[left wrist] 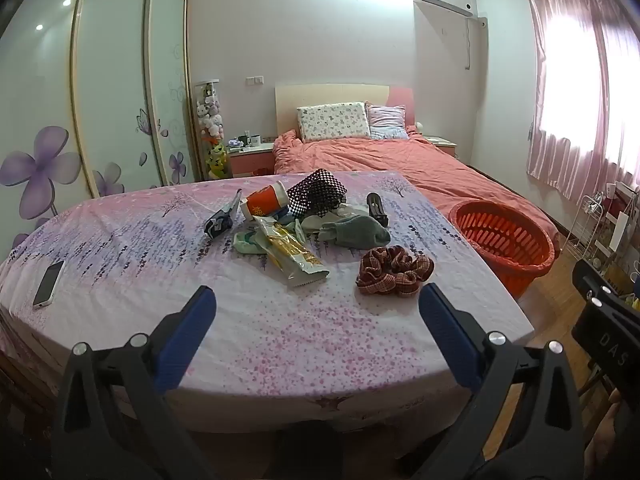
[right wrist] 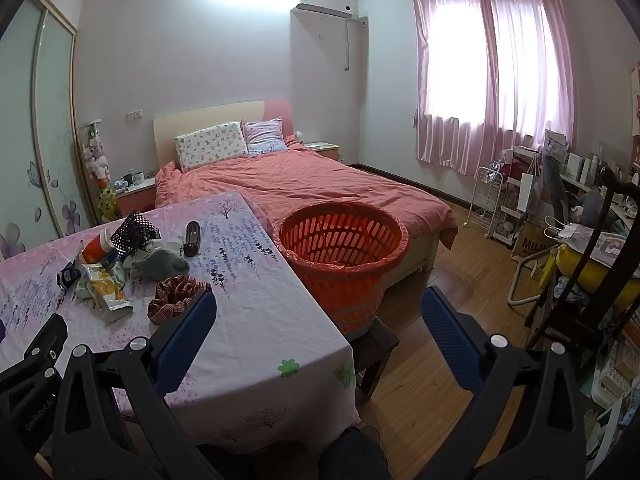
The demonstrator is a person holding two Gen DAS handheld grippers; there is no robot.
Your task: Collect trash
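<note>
On the table's floral cloth (left wrist: 280, 332) lies a heap: an orange-and-white paper cup (left wrist: 266, 200) on its side, a yellow snack wrapper (left wrist: 292, 256), a dark crumpled wrapper (left wrist: 219, 222) and pale green crumpled paper (left wrist: 248, 242). An orange laundry-style basket (right wrist: 384, 224) lined with a red bag stands off the table's right edge on a dark stool (right wrist: 376, 344). My left gripper (left wrist: 317, 296) hovers open over the near part of the table, short of the heap. At the table's near right corner my right gripper (right wrist: 319, 298) is open and empty, facing the basket.
Also in the heap: a plaid scrunchie (left wrist: 394, 270), a grey-green sock (left wrist: 354, 232), a black beaded bag (left wrist: 316, 194) and a small black case (left wrist: 377, 208). A phone (left wrist: 48, 284) lies far left. Behind stands a bed (right wrist: 312, 184); cluttered shelves (right wrist: 560, 208) fill the right.
</note>
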